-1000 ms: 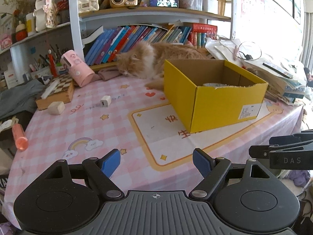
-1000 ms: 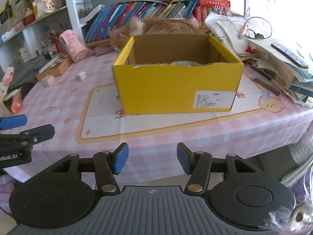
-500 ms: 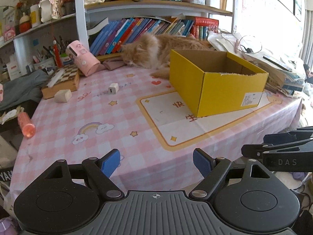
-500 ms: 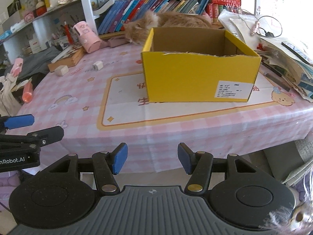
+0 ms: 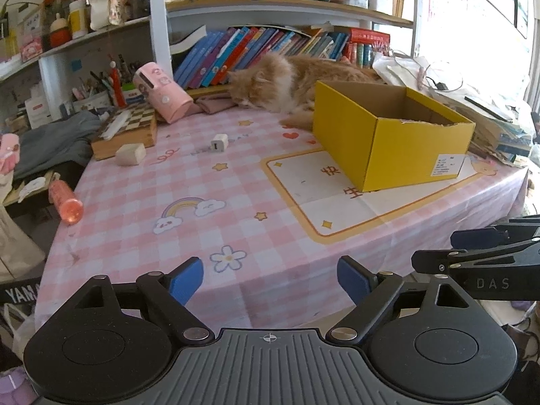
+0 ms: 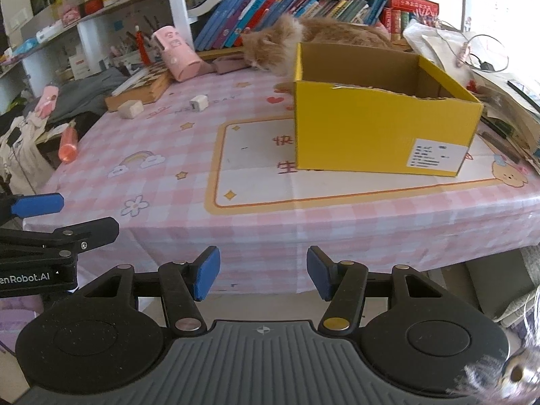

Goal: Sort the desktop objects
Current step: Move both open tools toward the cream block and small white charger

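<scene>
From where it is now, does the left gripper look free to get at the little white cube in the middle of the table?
Probably yes. The left gripper is open and empty, and only bare tablecloth lies between it and the white cube. The yellow box sits off to the right.

We see our right gripper (image 6: 261, 276) empty, jaws apart, before the surface (image 6: 168, 182) bearing a yellow box (image 6: 378, 128).

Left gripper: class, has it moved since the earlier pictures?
Yes. The left gripper has backed away from the yellow box; its empty jaws have just been opening.
</scene>
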`<act>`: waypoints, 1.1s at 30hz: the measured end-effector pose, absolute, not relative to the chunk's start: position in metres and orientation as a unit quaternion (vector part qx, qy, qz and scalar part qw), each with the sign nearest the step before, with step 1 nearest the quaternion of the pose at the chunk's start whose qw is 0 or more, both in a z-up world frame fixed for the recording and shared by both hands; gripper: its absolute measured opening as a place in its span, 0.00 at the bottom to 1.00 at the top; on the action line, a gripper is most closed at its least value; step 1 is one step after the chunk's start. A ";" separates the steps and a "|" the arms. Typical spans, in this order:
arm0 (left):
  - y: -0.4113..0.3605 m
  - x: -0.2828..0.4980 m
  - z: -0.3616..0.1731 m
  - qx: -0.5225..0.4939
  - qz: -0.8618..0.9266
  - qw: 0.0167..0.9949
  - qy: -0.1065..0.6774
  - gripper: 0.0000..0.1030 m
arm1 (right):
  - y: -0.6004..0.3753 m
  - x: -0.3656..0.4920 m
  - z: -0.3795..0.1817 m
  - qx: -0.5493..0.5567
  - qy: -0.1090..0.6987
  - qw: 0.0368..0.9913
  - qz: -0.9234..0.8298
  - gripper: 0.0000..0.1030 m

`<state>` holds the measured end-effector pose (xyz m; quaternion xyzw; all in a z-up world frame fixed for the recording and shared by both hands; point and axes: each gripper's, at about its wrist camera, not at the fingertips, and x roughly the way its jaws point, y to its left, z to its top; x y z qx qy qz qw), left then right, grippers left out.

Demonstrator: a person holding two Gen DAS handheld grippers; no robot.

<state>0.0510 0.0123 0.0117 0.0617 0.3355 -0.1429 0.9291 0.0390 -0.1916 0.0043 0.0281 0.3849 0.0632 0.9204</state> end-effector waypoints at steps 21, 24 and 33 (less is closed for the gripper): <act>0.052 0.050 0.011 0.052 -0.118 0.933 0.336 0.87 | -0.146 0.052 0.002 0.003 0.387 0.917 0.097 0.53; 0.056 0.052 0.011 0.047 -0.111 0.934 0.336 0.87 | -0.139 0.056 0.003 -0.004 0.385 0.917 0.106 0.53; 0.063 0.059 0.010 0.037 -0.095 0.936 0.337 0.87 | -0.129 0.070 0.003 -0.018 0.386 0.914 0.125 0.54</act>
